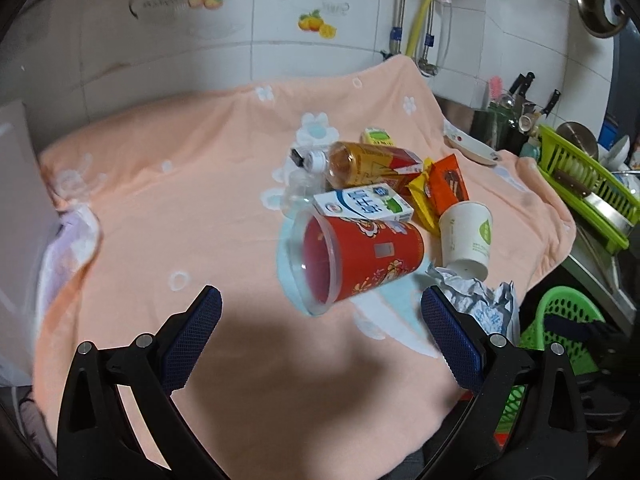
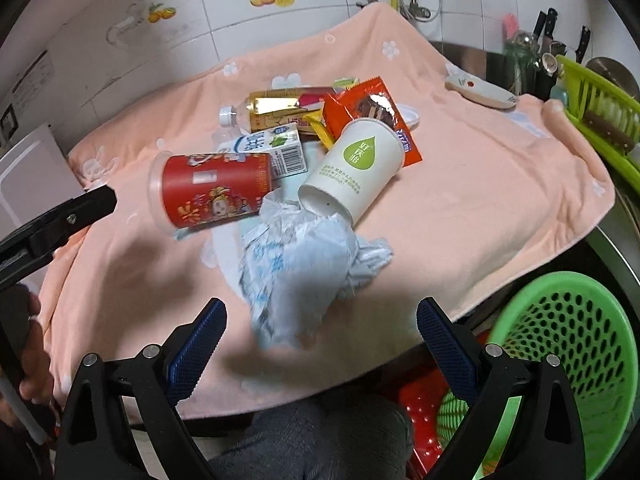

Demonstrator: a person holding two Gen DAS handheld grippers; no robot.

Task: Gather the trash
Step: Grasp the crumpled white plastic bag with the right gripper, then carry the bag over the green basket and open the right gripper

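1. The left claw [image 1: 320,308] hangs above the peach towel [image 1: 180,208] that covers the surface, its jaws spread wide with nothing between them; the red cup lies just beyond its tips.
2. The right claw [image 2: 320,320] is likewise released and empty, with the crumpled white wrapper [image 2: 296,264] lying just ahead of its fingers.
3. The trash sits in one heap toward the far right of the towel: a red cup [image 1: 360,264] on its side with its clear rim facing the left camera, a white milk carton [image 1: 364,204] resting against it, a bottle of amber drink [image 1: 360,164] behind that, an orange snack packet [image 1: 448,184] and a white paper cup [image 1: 466,240] tipped over.
4. A yellow wrapper [image 1: 420,196] is mostly buried under the packet, and a small green-and-white box [image 1: 378,136] peeks out behind the bottle; its print cannot be read.
5. A clear plastic item beside the bottle cap is too faint to identify.
6. A green perforated basket [image 2: 580,344] stands below the surface's right edge, partly hidden by the right claw's finger; something red lies beneath it, cut off.
7. At the left edge of the right view, a hand [image 2: 32,360] grips the other tool, only partly visible.
8. A small dish [image 2: 480,90] rests on the towel's far right corner.
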